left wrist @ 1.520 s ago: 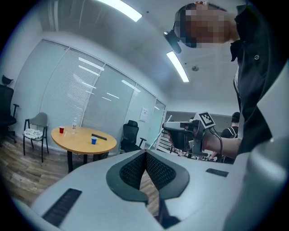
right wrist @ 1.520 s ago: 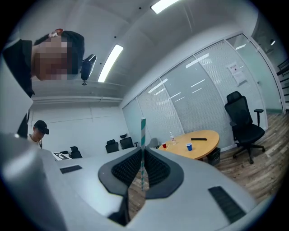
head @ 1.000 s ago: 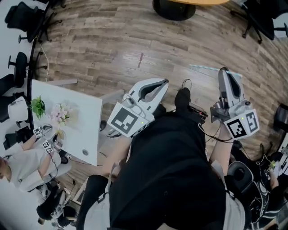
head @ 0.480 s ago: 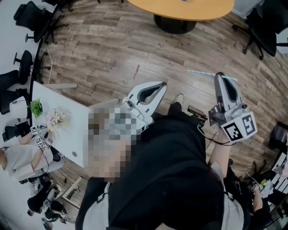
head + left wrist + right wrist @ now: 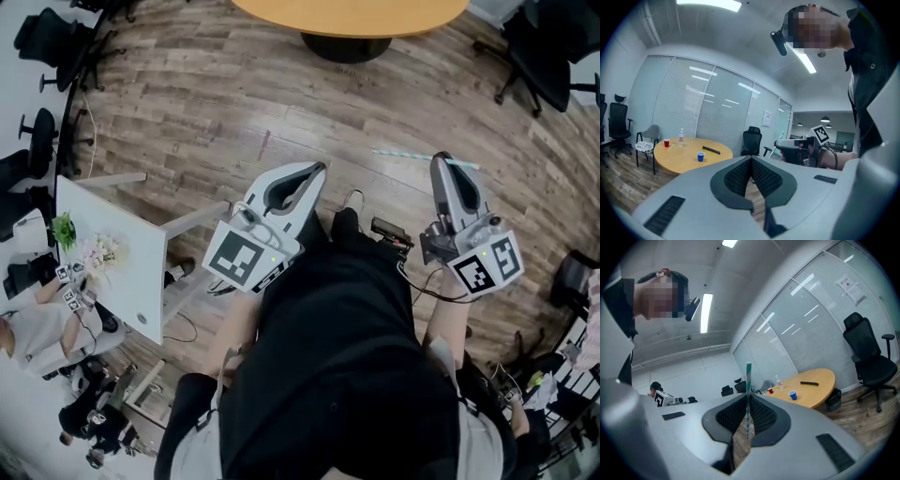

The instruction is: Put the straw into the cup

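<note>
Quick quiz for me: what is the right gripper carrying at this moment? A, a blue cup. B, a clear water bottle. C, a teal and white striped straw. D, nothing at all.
C: in the right gripper view, the right gripper has its jaws closed on the striped straw, which stands up between the pads and sticks out past the tips.

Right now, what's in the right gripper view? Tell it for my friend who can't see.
The right gripper pinches a green-and-white striped straw upright between its jaws. Beyond, a round wooden table holds a blue cup and a red cup; a black office chair stands at right.
</note>
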A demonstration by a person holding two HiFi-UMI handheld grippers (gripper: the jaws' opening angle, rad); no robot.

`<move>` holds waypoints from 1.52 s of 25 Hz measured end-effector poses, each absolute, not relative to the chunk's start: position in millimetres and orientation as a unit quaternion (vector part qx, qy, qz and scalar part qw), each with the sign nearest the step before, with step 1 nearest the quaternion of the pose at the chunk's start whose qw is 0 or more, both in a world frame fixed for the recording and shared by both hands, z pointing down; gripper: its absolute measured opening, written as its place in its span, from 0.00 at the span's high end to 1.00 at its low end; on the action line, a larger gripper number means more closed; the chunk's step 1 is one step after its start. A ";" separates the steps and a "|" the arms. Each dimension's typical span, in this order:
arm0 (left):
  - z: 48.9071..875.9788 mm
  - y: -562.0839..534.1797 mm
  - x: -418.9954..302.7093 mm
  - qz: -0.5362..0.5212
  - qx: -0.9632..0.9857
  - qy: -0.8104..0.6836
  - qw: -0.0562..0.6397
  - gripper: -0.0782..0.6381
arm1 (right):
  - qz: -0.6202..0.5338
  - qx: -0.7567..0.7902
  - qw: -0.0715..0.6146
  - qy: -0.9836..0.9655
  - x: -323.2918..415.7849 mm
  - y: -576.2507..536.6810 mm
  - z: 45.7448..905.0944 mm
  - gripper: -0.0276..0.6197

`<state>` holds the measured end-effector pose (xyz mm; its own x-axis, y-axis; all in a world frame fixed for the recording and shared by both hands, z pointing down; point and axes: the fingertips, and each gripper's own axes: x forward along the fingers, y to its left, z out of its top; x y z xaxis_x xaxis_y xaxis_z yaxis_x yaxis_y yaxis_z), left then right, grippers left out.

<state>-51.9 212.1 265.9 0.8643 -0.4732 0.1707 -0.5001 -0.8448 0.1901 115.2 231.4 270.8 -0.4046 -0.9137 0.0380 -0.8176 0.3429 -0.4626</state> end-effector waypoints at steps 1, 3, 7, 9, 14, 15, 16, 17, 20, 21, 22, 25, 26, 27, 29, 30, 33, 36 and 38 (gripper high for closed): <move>266.3 211.6 -48.4 0.059 0.959 -0.251 0.115 0.87 | -0.217 -0.531 0.112 0.811 117.2 230.0 274.7 0.91; 268.6 211.7 -46.0 0.063 0.960 -0.246 0.117 0.87 | -0.229 -0.526 0.106 0.812 116.2 225.7 281.9 0.91; 279.2 193.4 -53.8 0.077 0.959 -0.246 0.118 0.87 | -0.232 -0.523 0.103 0.813 103.8 203.9 288.7 0.91; 283.6 178.3 -59.3 0.076 0.959 -0.243 0.121 0.87 | -0.230 -0.528 0.098 0.812 97.4 192.4 289.6 0.91; 284.1 130.3 -67.8 0.066 0.965 -0.225 0.118 0.87 | -0.222 -0.549 0.085 0.801 89.9 153.0 282.2 0.91; 284.4 119.5 -71.0 0.066 0.966 -0.221 0.120 0.87 | -0.216 -0.553 0.082 0.801 86.7 143.2 277.3 0.91; 284.0 108.3 -74.4 0.065 0.966 -0.218 0.121 0.87 | -0.209 -0.555 0.080 0.801 82.7 132.4 272.2 0.91; 282.5 96.7 -77.6 0.062 0.967 -0.215 0.119 0.87 | -0.203 -0.556 0.079 0.802 78.2 120.5 267.5 0.91; 274.9 60.9 -84.7 0.048 0.971 -0.210 0.106 0.87 | -0.196 -0.558 0.079 0.802 62.4 82.8 256.6 0.91; 273.3 50.6 -86.8 0.044 0.972 -0.207 0.105 0.87 | -0.195 -0.557 0.079 0.803 55.9 72.3 253.9 0.91; 272.9 41.4 -89.2 0.041 0.973 -0.204 0.104 0.87 | -0.194 -0.556 0.079 0.804 49.4 63.2 252.1 0.91; 274.8 16.2 -96.1 0.041 0.976 -0.190 0.101 0.87 | -0.191 -0.561 0.075 0.802 36.8 39.2 250.3 0.91; 274.0 8.7 -97.9 0.038 0.977 -0.187 0.099 0.87 | -0.192 -0.564 0.075 0.799 35.1 32.3 250.6 0.91; 273.0 2.3 -99.3 0.035 0.977 -0.184 0.098 0.87 | -0.194 -0.567 0.075 0.797 34.4 26.5 251.5 0.91; 274.4 -7.2 -101.0 0.035 0.978 -0.177 0.101 0.88 | -0.199 -0.575 0.071 0.790 35.5 17.5 254.6 0.91; 276.8 -11.4 -101.5 0.038 0.979 -0.173 0.104 0.88 | -0.199 -0.580 0.069 0.787 36.7 13.7 256.0 0.91; 282.5 -21.9 -103.9 0.046 0.980 -0.166 0.104 0.87 | -0.198 -0.593 0.064 0.778 39.0 6.1 257.7 0.91; 287.2 -28.1 -106.5 0.056 0.980 -0.166 0.099 0.87 | -0.198 -0.601 0.061 0.772 42.4 1.8 256.7 0.91; 290.8 -31.5 -106.4 0.060 0.979 -0.164 0.103 0.87 | -0.197 -0.605 0.062 0.769 45.5 -1.3 255.8 0.91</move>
